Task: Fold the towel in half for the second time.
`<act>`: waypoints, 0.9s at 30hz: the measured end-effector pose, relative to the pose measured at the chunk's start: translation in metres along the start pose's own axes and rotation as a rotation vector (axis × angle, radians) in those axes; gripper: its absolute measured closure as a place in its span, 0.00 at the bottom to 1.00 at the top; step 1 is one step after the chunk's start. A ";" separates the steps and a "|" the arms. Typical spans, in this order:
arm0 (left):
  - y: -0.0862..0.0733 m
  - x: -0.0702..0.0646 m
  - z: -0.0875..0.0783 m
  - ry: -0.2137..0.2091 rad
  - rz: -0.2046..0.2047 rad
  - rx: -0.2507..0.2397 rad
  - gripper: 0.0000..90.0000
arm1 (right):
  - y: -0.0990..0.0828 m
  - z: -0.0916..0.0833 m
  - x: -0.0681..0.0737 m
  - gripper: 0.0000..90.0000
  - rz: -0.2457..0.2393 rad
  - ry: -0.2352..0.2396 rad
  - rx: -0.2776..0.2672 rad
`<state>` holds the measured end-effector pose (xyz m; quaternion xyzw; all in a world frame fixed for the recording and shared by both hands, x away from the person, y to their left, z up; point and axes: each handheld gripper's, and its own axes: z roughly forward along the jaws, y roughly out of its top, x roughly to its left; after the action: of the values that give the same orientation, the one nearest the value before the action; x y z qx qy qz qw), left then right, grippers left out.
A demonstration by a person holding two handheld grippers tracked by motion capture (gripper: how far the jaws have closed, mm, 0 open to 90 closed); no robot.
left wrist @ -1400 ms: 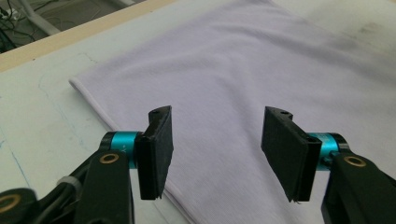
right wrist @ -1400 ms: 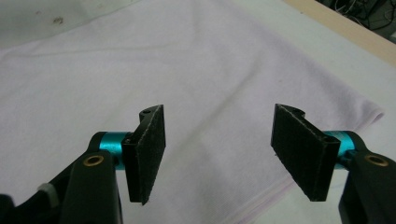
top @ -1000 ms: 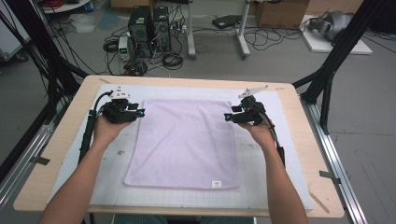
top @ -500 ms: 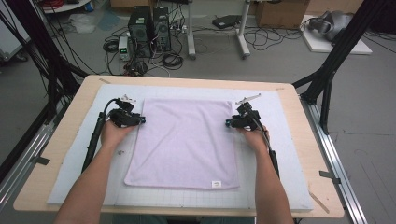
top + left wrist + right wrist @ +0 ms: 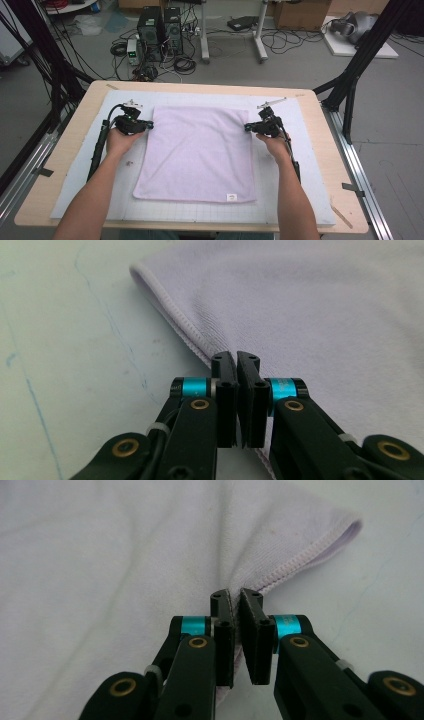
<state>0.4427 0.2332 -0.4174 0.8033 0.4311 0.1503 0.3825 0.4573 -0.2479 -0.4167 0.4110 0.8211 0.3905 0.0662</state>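
A pale lilac towel (image 5: 197,152) lies flat on the white mat (image 5: 115,195). My left gripper (image 5: 149,124) sits at its left edge, near the far left corner. In the left gripper view its jaws (image 5: 236,359) have just been closing and now pinch the towel's (image 5: 310,310) stitched hem. My right gripper (image 5: 248,128) is at the right edge, near the far right corner. Its jaws (image 5: 236,597) have also just been closing, and a raised fold of the towel (image 5: 125,545) edge is caught between the tips.
The mat covers a wooden table (image 5: 65,150) with a black frame post (image 5: 350,85) at its right. A small white label (image 5: 230,197) marks the towel's near edge. A tiny speck (image 5: 130,162) lies on the mat. Computers and cables (image 5: 160,30) stand on the floor beyond.
Both hands have settled at the towel's side edges, the right one slightly lower and nearer. The forearms have drawn inward. The towel itself has stayed flat.
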 end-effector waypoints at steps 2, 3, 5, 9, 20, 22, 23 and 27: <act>0.001 -0.003 -0.009 -0.007 0.027 -0.014 0.96 | 0.000 -0.008 0.002 0.94 -0.019 0.019 -0.007; 0.001 -0.005 -0.015 -0.012 0.039 -0.024 0.96 | 0.001 -0.012 0.005 0.94 -0.033 0.029 -0.005; -0.002 -0.008 -0.029 -0.036 0.045 -0.062 0.96 | 0.001 -0.021 0.013 0.94 -0.078 0.049 -0.006; -0.018 -0.020 -0.055 -0.075 0.071 -0.110 0.96 | -0.006 -0.046 0.039 0.94 -0.156 0.105 -0.022; -0.079 -0.041 -0.075 -0.131 0.077 -0.075 0.81 | -0.070 -0.052 0.057 0.68 -0.113 0.136 0.082; -0.069 -0.038 -0.075 -0.106 0.075 -0.086 0.74 | -0.063 -0.061 0.049 0.61 -0.081 0.112 0.024; -0.059 -0.035 -0.073 -0.094 0.068 -0.094 0.70 | -0.059 -0.063 0.047 0.59 -0.074 0.097 0.018; -0.028 -0.022 -0.056 -0.052 0.054 -0.097 0.65 | -0.033 -0.057 0.039 0.50 -0.090 0.021 -0.003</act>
<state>0.3814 0.2519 -0.3996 0.7987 0.3916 0.1603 0.4279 0.3869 -0.2654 -0.3919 0.3693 0.8388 0.3928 0.0757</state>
